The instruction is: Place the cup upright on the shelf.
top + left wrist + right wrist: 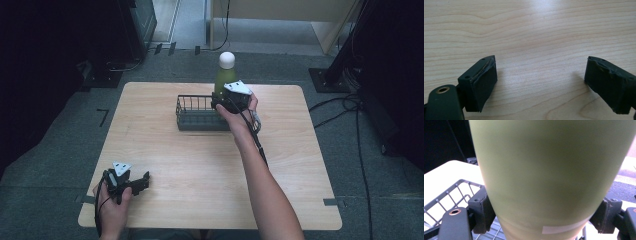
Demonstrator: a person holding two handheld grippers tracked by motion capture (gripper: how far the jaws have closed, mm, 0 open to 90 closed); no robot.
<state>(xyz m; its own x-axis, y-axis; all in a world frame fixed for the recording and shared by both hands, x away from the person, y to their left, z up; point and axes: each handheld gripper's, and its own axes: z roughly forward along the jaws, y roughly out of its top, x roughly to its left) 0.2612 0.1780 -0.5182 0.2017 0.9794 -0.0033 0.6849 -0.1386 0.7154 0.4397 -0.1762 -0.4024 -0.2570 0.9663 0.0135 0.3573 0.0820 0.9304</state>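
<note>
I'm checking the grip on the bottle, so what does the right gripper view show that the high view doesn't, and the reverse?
The right gripper view alone shows both black pads pressing the green bottle's sides, and a pale strip low on its body.

The high view alone shows the bottle's white cap, the whole table, and the left gripper resting open near the table's front left corner.

Both show the right gripper clamped on the upright bottle at the right end of the dark wire basket.

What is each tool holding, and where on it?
The right tool clamps the green bottle around its lower body, over the wire basket. The left tool holds nothing.
</note>
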